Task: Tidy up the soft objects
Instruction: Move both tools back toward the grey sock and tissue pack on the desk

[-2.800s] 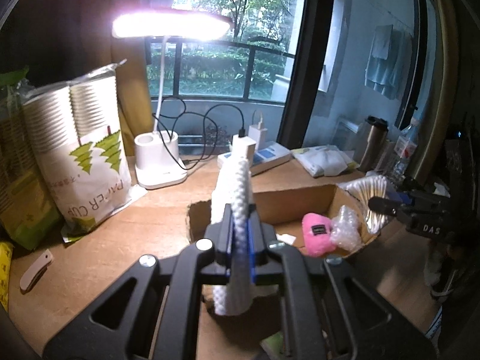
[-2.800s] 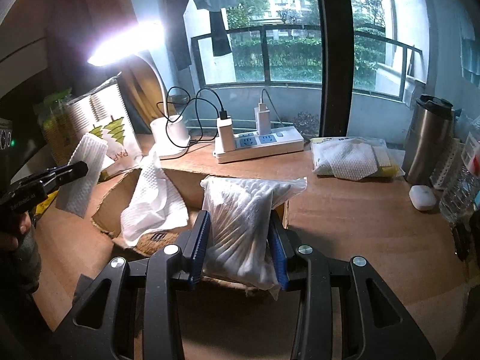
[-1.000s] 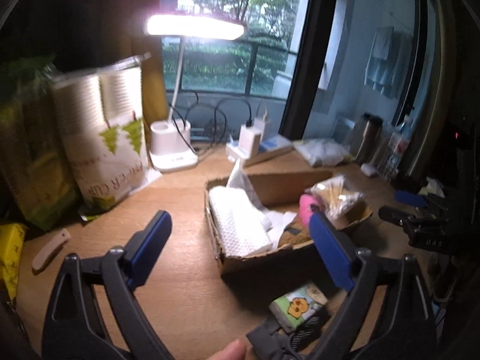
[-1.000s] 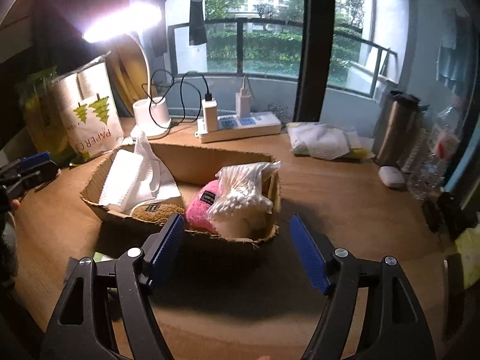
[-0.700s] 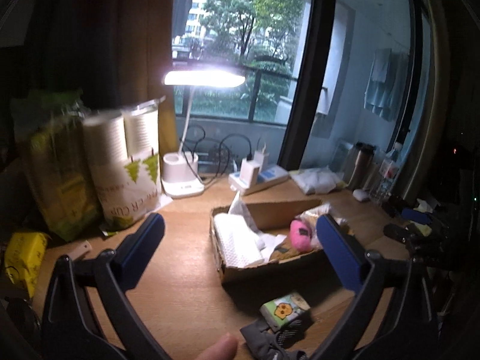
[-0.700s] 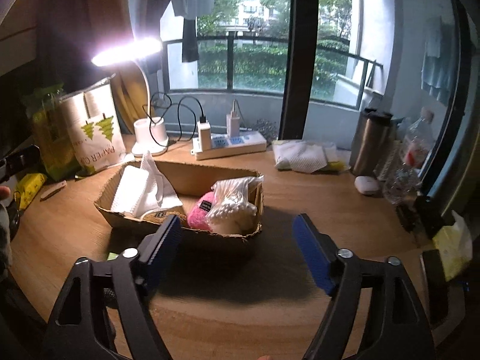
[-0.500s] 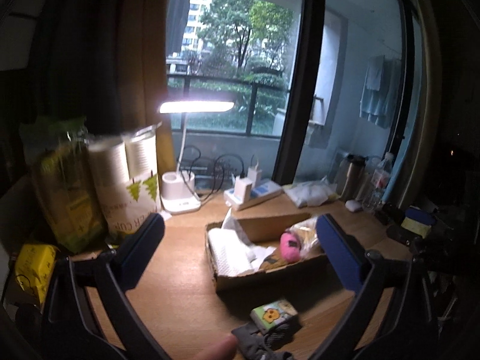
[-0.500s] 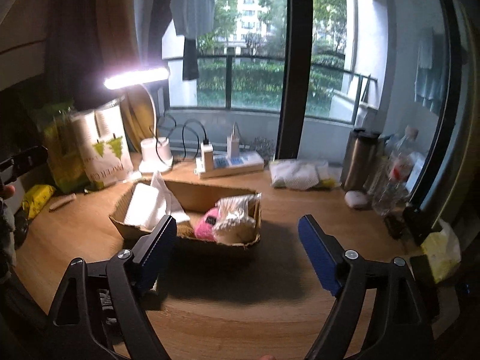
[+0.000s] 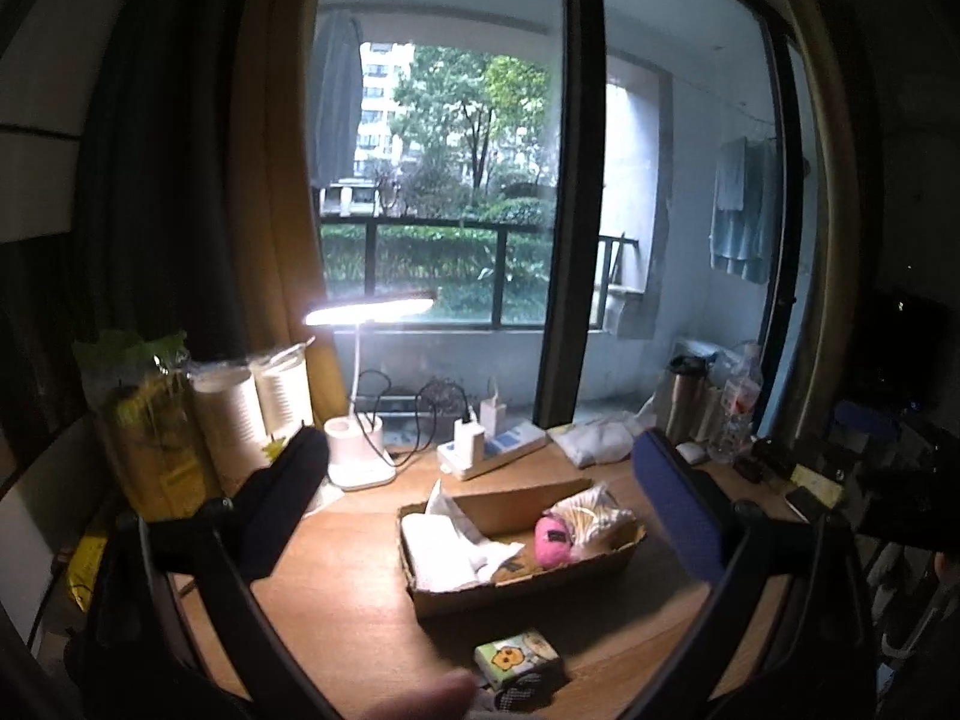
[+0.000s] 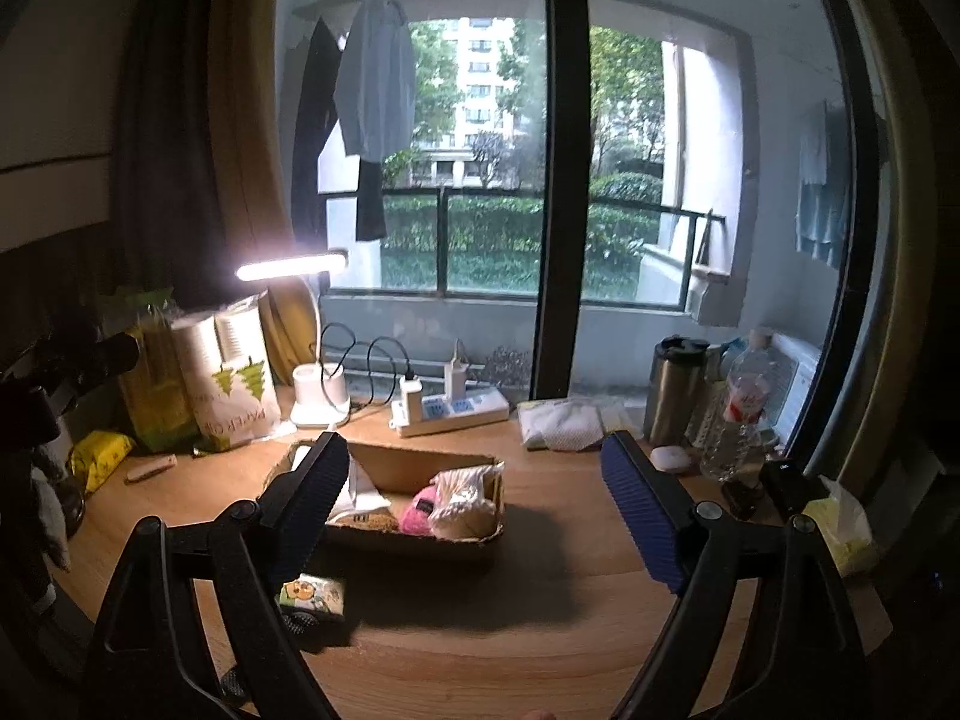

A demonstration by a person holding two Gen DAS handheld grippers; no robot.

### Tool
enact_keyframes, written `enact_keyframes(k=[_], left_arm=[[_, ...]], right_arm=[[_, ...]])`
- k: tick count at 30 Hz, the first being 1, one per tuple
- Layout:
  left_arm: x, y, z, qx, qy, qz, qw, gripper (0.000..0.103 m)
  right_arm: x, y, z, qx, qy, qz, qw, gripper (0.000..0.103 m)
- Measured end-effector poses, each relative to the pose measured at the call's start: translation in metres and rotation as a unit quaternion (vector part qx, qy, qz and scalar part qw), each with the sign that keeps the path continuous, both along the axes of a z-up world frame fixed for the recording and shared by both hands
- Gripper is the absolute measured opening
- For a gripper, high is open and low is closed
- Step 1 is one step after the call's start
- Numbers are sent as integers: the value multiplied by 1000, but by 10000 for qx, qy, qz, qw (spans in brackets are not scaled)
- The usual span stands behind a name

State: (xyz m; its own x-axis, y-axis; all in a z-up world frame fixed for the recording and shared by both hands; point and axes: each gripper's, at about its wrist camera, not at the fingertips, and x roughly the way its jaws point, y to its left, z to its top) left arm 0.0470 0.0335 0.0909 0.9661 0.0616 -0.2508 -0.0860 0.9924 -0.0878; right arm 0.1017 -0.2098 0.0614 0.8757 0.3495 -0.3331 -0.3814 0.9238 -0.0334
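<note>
A shallow cardboard box [image 9: 591, 564] [image 10: 420, 542] sits mid-table. It holds white folded cloths [image 9: 441, 549] [image 10: 354, 492], a pink soft item [image 9: 553, 539] [image 10: 420, 516] and a clear bag of cotton swabs [image 9: 591, 516] [image 10: 462, 495]. My left gripper [image 9: 480, 504] is open and empty, raised well back from the box. My right gripper [image 10: 474, 501] is open and empty too, also raised and far back. A small green printed packet [image 9: 519, 657] [image 10: 312, 597] lies on a dark item in front of the box.
A lit desk lamp [image 9: 360, 450] [image 10: 318, 396], a paper-cup bag [image 10: 231, 387], a power strip [image 9: 492, 450] [image 10: 450, 411] and a white pouch [image 10: 561, 423] stand behind the box. A steel flask [image 10: 678, 390] and water bottle [image 10: 735, 414] stand at the right.
Both grippers let go of their loads into the box, opened wide, and have pulled up and back, so the box now looks small and distant.
</note>
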Motion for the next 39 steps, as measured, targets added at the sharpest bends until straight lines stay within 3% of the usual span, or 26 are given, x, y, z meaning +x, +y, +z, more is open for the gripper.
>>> enact_keyframes(k=[12, 19, 32, 39], left_arm=[[-15, -6, 4, 18, -87, -105, 9999, 102], [-26, -6, -9, -30, 95, -236, 9997, 102], [-31, 20, -93, -352, 1282, -84, 9911, 102], [-14, 34, -150, -594, 1973, -28, 9785, 102]], right_arm=[[-23, -4, 9, 58, -259, 12, 9996, 89], [-29, -3, -1, 7, -217, 17, 9998, 89], [-30, 35, -60, -343, 602, 431, 9967, 89], [-12, 66, -106, -625, 1169, 639, 9891, 89]])
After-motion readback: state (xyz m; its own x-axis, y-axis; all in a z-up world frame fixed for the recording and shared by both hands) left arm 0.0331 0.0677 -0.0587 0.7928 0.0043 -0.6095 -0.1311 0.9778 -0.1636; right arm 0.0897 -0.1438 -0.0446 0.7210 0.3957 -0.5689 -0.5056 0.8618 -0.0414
